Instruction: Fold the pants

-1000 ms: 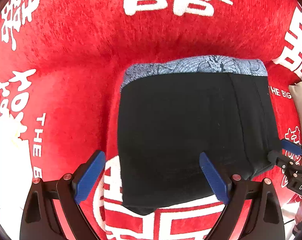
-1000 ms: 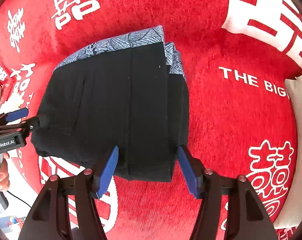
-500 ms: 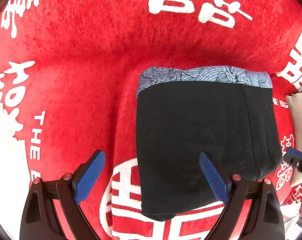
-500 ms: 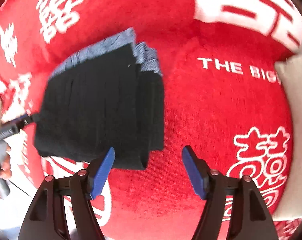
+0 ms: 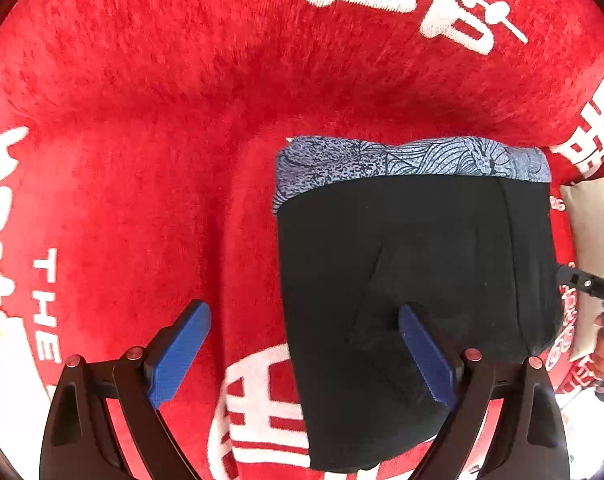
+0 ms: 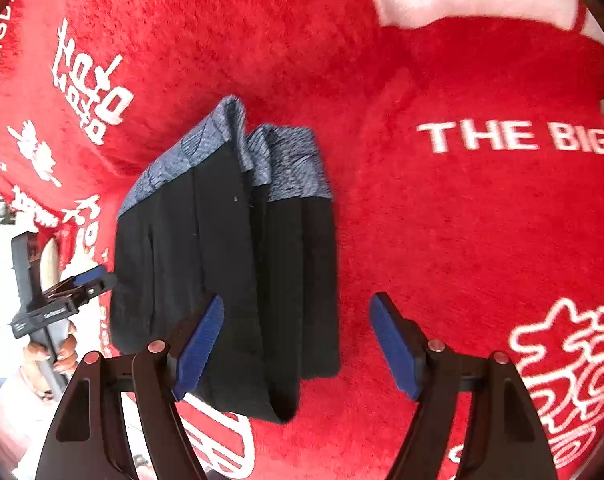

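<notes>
My left gripper [image 5: 302,354] is spread wide, holding nothing; my right gripper [image 6: 295,344] is spread too, empty. The near edge of the pants [image 5: 414,280] is cut off behind my right-side finger in the left view. One pair of pants: black, folded in layers, blue-grey patterned waistband [image 6: 285,168] at far end, lying on the red blanket [image 6: 442,220]. One beige pillow [image 5: 586,216], partly out of frame.
</notes>
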The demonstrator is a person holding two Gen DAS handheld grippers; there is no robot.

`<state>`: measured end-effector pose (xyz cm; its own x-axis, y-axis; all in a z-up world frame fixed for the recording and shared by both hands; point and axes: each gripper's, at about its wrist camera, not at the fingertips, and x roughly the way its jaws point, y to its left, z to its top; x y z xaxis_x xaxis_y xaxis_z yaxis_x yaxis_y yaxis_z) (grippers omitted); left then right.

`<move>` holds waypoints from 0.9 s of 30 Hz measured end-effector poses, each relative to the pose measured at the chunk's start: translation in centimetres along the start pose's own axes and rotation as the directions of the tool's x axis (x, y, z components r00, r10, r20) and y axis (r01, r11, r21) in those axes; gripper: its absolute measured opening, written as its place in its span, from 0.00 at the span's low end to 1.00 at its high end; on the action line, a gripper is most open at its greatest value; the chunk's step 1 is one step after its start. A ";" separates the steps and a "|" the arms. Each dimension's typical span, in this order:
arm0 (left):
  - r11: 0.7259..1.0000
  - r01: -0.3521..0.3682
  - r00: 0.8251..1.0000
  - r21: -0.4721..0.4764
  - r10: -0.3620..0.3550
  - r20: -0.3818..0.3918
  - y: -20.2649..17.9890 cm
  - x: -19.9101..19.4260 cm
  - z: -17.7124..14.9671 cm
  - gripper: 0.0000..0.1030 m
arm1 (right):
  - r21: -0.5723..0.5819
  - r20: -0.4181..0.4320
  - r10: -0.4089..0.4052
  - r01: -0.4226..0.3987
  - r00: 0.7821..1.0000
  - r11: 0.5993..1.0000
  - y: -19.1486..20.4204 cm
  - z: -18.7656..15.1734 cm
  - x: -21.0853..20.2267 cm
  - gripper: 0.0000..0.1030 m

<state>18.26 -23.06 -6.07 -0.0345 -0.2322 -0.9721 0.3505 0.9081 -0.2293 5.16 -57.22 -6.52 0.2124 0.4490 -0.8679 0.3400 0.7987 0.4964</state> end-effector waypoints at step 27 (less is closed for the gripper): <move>0.984 0.176 0.984 0.026 -0.176 0.012 -2.5 1.5 0.4 0.64 | 0.044 -0.099 0.221 -0.218 0.970 0.975 -0.8 3.0 3.6 0.49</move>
<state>17.70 -25.80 -6.90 -0.0849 -0.3926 -0.9158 0.3627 0.8438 -0.3954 8.45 -57.43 -9.97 0.1911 0.6520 -0.7338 0.3259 0.6630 0.6740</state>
